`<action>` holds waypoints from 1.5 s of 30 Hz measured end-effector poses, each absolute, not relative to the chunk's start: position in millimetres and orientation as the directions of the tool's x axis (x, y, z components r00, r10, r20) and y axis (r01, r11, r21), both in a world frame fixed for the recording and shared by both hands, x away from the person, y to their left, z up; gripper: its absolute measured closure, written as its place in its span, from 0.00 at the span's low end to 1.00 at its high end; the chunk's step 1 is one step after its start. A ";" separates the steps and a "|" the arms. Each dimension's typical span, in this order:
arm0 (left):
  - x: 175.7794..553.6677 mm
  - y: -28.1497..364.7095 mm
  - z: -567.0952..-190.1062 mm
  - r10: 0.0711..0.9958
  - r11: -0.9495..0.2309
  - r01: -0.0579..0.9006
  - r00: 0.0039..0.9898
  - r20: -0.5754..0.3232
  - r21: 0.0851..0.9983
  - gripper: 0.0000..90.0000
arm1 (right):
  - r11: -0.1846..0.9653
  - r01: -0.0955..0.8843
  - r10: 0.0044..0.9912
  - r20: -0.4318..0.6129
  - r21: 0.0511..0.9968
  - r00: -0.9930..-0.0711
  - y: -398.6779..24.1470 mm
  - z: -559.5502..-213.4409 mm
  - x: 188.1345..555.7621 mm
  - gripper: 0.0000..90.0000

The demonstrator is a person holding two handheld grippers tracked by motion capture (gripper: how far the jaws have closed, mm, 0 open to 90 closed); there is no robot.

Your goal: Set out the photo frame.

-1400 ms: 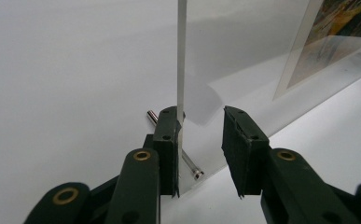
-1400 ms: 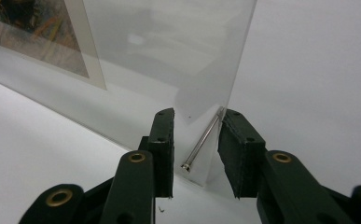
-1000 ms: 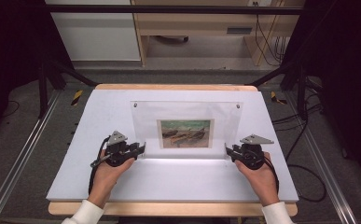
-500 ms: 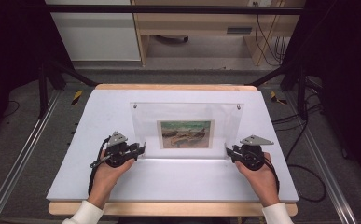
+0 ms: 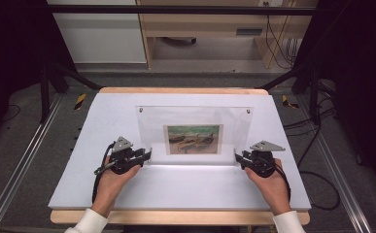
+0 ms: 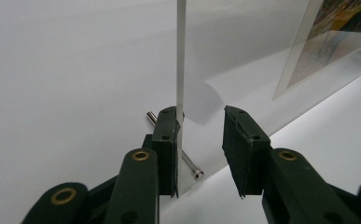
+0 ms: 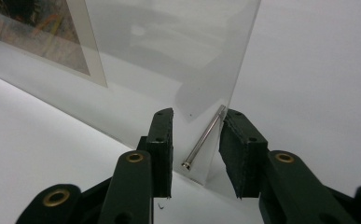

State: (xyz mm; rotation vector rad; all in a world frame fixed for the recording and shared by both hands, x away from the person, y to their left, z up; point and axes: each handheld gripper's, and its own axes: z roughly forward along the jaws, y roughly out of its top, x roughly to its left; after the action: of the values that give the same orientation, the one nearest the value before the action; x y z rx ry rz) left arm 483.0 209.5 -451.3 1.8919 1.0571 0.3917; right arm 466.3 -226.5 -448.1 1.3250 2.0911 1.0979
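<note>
A clear acrylic picture frame (image 5: 195,115) stands upright on the white table, with a boat picture (image 5: 194,139) in its middle. My left gripper (image 5: 149,155) sits at its lower left corner and my right gripper (image 5: 237,156) at its lower right corner. In the left gripper view the panel edge (image 6: 180,56) lies against one jaw of the left gripper (image 6: 200,112); the other jaw stands apart, and a metal pin (image 6: 190,167) crosses the corner. In the right gripper view the panel (image 7: 169,46) and its pin (image 7: 204,137) stand between the jaws of the right gripper (image 7: 199,113), with gaps.
The white table top (image 5: 176,187) has a wooden edge at front and back. Metal rails run along the floor on both sides. Cables (image 5: 316,179) lie on the floor at the right, and a cabinet stands beyond the table.
</note>
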 end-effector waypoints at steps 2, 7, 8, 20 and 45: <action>483.2 209.7 -451.4 0.799 -0.222 0.511 0.583 -0.145 0.830 0.73 | 0.229 0.548 0.891 0.054 0.804 -0.451 -226.4 -448.2 466.5 0.72; 483.2 210.0 -450.7 0.797 -0.214 0.500 0.586 -0.146 0.839 0.69 | 0.234 0.545 0.889 0.049 0.805 -0.455 -225.2 -448.7 466.5 0.67; 483.2 210.0 -450.4 0.797 -0.214 0.498 0.587 -0.144 0.840 0.69 | 0.231 0.546 0.889 0.053 0.805 -0.455 -224.6 -448.7 466.4 0.66; 485.1 208.2 -452.0 0.801 -0.212 0.487 0.583 -0.135 0.847 0.43 | 0.234 0.540 0.890 0.046 0.808 -0.454 -220.4 -450.2 468.8 0.43; 487.4 205.8 -448.3 0.798 -0.202 0.423 0.594 -0.102 0.883 0.11 | 0.194 0.491 0.907 0.035 0.849 -0.419 -219.4 -444.4 472.8 0.11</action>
State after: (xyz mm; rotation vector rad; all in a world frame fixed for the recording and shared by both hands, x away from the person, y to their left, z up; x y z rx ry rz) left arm 487.4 205.8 -448.3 1.8286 0.9907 0.4724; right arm 472.8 -219.4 -444.4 1.3025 1.9921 1.1378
